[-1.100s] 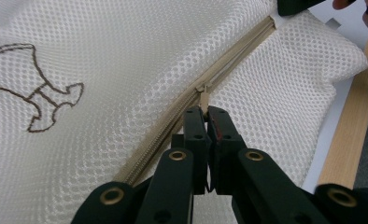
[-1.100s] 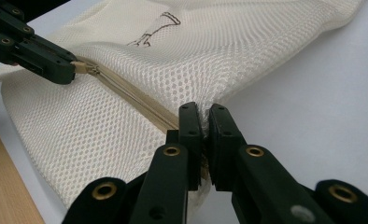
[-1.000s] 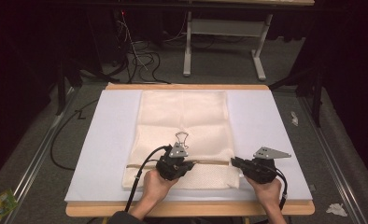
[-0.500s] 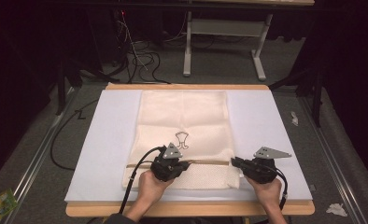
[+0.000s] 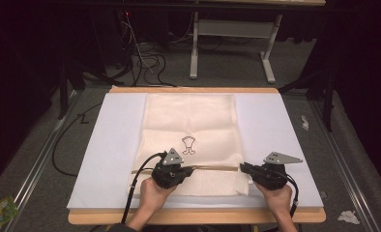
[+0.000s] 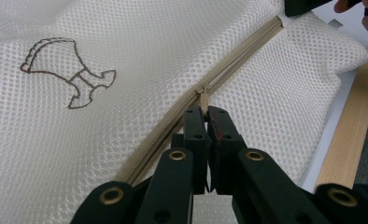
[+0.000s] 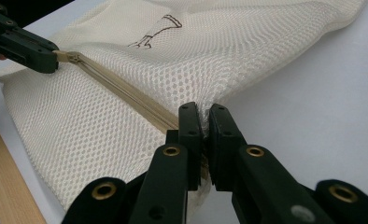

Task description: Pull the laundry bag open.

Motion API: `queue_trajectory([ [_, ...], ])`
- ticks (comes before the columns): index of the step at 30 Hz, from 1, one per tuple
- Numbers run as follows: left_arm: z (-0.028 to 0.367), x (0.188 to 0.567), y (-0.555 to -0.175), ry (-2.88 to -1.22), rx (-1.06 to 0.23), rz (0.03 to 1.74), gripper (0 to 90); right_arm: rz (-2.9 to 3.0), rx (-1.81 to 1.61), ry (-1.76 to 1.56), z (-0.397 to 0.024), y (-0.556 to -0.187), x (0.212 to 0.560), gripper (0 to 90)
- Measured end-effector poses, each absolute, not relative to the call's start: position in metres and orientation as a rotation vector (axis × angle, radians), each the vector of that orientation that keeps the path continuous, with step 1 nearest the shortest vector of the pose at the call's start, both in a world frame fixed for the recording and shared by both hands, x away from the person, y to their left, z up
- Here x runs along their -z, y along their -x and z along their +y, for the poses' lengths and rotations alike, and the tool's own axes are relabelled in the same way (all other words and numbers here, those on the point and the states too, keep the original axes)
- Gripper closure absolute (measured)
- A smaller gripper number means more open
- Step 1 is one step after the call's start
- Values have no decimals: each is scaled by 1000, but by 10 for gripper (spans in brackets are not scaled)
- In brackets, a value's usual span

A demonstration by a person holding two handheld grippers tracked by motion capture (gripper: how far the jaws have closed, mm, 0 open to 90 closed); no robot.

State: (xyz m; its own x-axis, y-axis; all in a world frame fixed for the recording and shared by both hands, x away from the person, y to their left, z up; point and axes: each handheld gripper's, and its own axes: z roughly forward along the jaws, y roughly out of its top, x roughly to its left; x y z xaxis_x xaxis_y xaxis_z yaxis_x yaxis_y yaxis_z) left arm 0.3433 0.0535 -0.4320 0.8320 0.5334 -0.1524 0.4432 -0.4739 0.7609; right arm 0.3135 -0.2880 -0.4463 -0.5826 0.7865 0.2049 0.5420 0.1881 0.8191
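Nothing has moved: zipper pull (image 6: 203, 99) stays pinched between left fingers (image 6: 194, 133).

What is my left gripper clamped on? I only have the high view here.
Observer: The left gripper is shut on the zipper pull of the mesh bag.
Operator: And the right one?
Observer: The right gripper pinches the bag's edge at the end of the zipper.
Operator: Is the zipper open?
Observer: Beyond the pull it looks closed, up to the right gripper.
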Motion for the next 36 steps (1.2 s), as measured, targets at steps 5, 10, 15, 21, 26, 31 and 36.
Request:
queue_trajectory([
  [5,58,432,-343,-2145,-142,724,875,2198,-1349,-1273,-288,-313,447,864],
  [10,65,433,-343,-2137,-136,738,874,2205,-1342,-1278,-288,-313,448,864],
  [15,68,431,-344,-2110,-98,743,874,2203,-1346,-1274,-289,-313,448,863],
  [21,71,430,-343,-2103,-102,742,874,2202,-1357,-1268,-287,-313,448,864],
  [26,71,431,-343,-2099,-98,741,874,2206,-1354,-1263,-287,-313,448,864],
  [31,80,429,-343,-2088,-104,759,874,2203,-1348,-1271,-287,-312,449,864],
  [36,82,431,-341,-2095,-113,762,874,2209,-1343,-1263,-286,-312,448,864],
])
